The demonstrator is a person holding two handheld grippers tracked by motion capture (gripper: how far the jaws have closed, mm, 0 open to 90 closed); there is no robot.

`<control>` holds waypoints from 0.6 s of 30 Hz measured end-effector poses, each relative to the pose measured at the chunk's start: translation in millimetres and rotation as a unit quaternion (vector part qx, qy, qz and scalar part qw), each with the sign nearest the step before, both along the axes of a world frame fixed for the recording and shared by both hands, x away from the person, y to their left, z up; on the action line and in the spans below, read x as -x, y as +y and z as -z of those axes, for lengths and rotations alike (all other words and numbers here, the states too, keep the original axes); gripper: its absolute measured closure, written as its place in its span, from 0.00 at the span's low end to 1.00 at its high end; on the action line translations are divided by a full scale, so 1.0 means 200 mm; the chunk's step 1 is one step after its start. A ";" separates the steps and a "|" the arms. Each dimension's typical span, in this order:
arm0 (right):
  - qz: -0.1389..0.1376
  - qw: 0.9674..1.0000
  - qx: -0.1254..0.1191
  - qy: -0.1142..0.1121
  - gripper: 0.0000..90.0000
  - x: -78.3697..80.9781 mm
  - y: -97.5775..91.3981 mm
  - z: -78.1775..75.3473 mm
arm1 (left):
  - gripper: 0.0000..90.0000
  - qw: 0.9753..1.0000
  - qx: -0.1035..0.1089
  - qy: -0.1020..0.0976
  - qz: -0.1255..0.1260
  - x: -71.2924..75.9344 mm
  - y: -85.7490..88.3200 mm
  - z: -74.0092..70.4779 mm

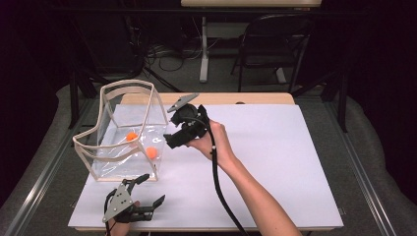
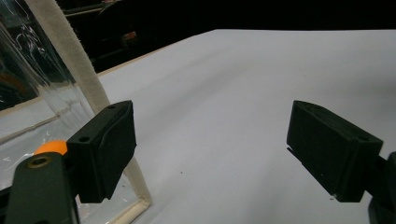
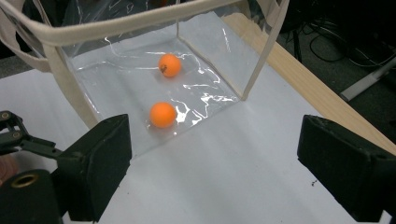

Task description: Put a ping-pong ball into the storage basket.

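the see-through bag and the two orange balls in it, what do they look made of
Clear bag: looks like thin glossy plastic film, since it shows creases and bright glints and the sheet under it reads through. Its cream edging looks like matte woven fabric tape, though that is a guess.
Two orange balls: smooth, evenly coloured, softly shiny, probably hard plastic like table tennis balls.

Clear plastic bag (image 1: pixel 129 132) with cream trim stands upright and open near the table's left edge. Two orange balls (image 3: pixel 163 115) lie apart on its floor.
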State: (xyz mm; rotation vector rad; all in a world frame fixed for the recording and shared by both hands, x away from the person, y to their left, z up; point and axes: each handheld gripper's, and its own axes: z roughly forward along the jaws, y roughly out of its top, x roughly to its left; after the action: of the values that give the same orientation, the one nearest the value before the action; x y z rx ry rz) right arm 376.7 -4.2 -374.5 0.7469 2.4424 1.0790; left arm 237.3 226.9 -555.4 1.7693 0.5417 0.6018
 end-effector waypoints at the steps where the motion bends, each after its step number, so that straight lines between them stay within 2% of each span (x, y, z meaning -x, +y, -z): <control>1: 0.001 1.000 -0.001 -0.001 0.10 0.00 -0.01 0.00 | 0.18 1.000 0.000 0.000 0.000 0.00 0.00 0.00; 18: 0.033 0.999 -0.002 0.003 0.07 0.07 -0.22 0.11 | 0.18 1.000 -0.004 -0.001 0.002 0.00 0.00 0.00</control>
State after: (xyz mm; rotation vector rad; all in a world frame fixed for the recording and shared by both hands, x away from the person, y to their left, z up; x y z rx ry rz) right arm 362.6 -48.5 -395.9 0.8271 2.4033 1.0576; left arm 237.8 226.3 -555.5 1.7773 0.5352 0.6044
